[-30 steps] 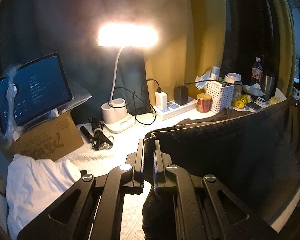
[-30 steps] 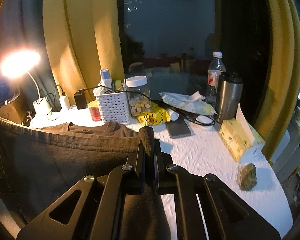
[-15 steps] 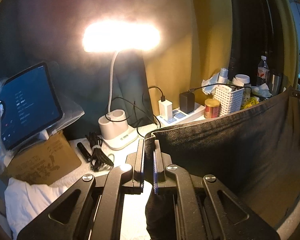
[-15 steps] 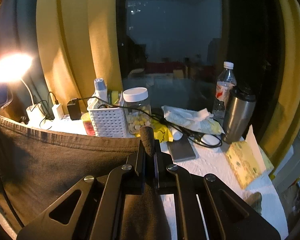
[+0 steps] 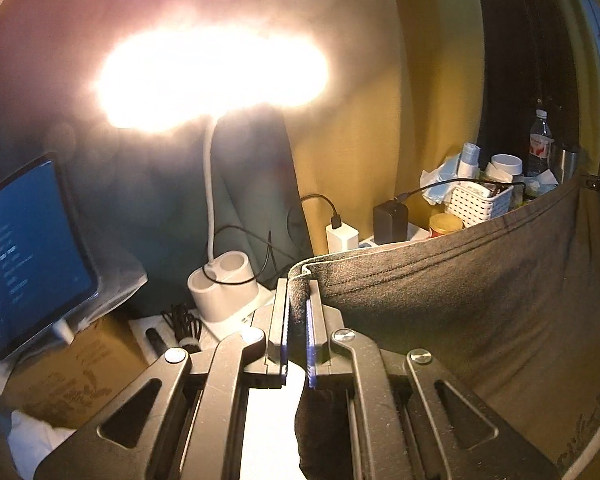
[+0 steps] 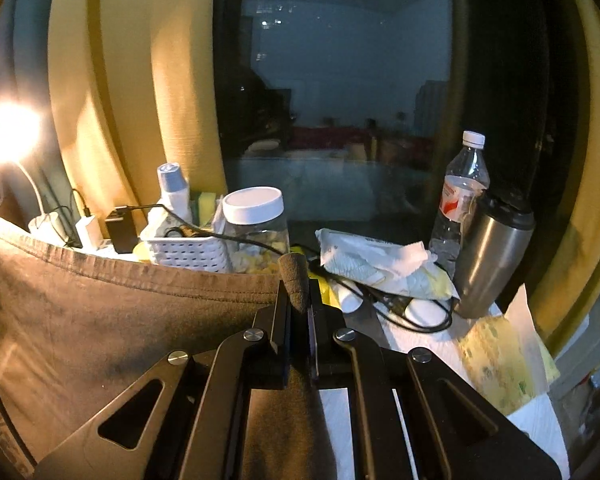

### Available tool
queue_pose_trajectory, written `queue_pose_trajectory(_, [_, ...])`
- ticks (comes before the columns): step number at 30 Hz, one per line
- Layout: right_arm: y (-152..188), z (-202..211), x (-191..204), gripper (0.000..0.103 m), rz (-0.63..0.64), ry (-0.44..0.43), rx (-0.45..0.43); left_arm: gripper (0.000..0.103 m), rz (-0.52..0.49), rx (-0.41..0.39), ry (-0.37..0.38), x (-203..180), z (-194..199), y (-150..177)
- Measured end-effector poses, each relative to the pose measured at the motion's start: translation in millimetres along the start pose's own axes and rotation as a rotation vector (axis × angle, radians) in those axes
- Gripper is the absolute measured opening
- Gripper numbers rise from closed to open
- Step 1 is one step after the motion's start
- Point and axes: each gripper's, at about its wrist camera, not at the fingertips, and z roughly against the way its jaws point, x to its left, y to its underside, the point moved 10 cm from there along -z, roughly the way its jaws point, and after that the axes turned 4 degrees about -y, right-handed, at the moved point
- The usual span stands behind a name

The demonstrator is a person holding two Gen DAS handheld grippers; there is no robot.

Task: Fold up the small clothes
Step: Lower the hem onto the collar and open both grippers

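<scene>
A dark grey garment [image 5: 480, 300] hangs stretched between my two grippers, its hemmed top edge taut and held up in the air. My left gripper [image 5: 298, 288] is shut on one top corner of it. My right gripper [image 6: 300, 300] is shut on the other top corner, where a rolled tip of cloth pokes up between the fingers. In the right wrist view the garment [image 6: 120, 340] spreads to the left and hangs down. Its lower part is out of sight.
A lit desk lamp [image 5: 212, 80] stands on a white base [image 5: 224, 292] at the back left. A tablet [image 5: 28, 256] leans on a cardboard box [image 5: 72, 380]. A white basket [image 6: 188, 250], jar [image 6: 256, 232], water bottle [image 6: 462, 204], steel tumbler [image 6: 488, 256] and tissue box [image 6: 500, 356] crowd the back and right of the white-covered table [image 6: 540, 432].
Both grippers have risen, lifting the garment off the table. The lamp and the clutter now sit lower in both views.
</scene>
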Motion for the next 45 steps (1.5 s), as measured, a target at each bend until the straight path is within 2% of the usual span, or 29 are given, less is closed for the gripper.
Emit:
queue_pose_trajectory(13, [14,-59,-12,0.007,0.017,0.043,0.061,0.005,-0.024,0.065,0.019,-4,-66,7])
queue_pose_trajectory(31, [58,-119,-17,0.007,0.008,0.086,0.197,0.005,-0.035,0.201,0.040,-14,-130,51])
queue_pose_trajectory(35, [62,-123,-24,0.008,-0.008,0.121,0.215,0.005,-0.032,0.245,0.043,-14,-141,62])
queue_pose_trajectory(39, [67,-126,-37,0.008,-0.051,0.153,0.239,0.005,-0.081,0.273,0.015,-16,-147,71])
queue_pose_trajectory(44, [71,-128,-46,0.008,-0.063,0.173,0.264,0.007,-0.088,0.313,-0.024,-16,-154,78])
queue_pose_trajectory(45, [72,-129,-47,0.011,-0.064,0.173,0.268,0.007,-0.085,0.321,-0.031,-15,-155,79])
